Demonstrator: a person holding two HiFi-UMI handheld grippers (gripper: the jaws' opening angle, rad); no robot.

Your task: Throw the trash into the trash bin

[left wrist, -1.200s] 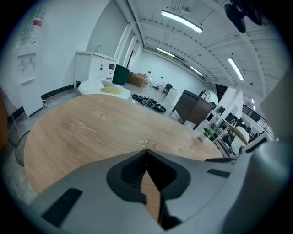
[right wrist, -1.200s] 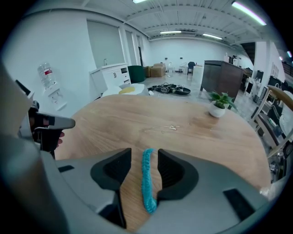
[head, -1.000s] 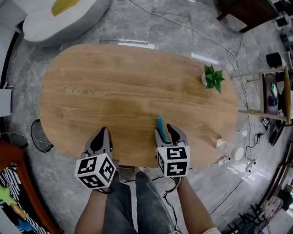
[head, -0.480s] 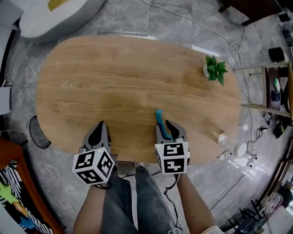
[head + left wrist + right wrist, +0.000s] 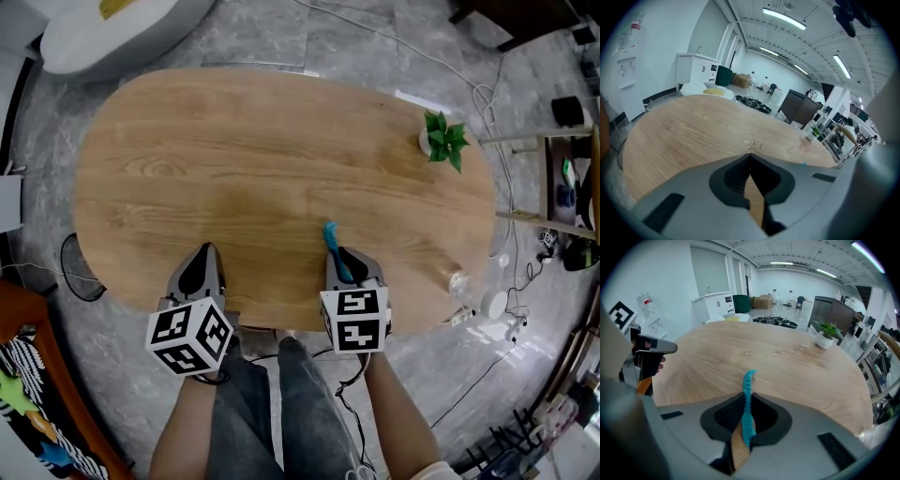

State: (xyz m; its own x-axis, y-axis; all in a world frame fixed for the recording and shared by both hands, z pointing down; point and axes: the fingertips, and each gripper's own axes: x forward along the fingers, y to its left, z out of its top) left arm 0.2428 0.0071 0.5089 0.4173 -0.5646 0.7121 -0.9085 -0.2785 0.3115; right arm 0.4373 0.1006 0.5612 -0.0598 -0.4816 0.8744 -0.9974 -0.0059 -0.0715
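The right gripper [image 5: 345, 262] has just been closing its fingers, which now clamp the teal trash strip [image 5: 748, 390]. The strip juts toward 12 o'clock over the counter [image 5: 281, 159], near its 6 o'clock edge. At 9 o'clock, the left gripper [image 5: 200, 267] has its fingers together, empty.

The head view looks steeply down on the oval light-wood table [image 5: 234, 159]. Cameras on the left gripper [image 5: 206, 251] and right gripper [image 5: 352, 258] skim it toward twelve o'clock; all share the potted green plant [image 5: 441, 141], two o'clock.
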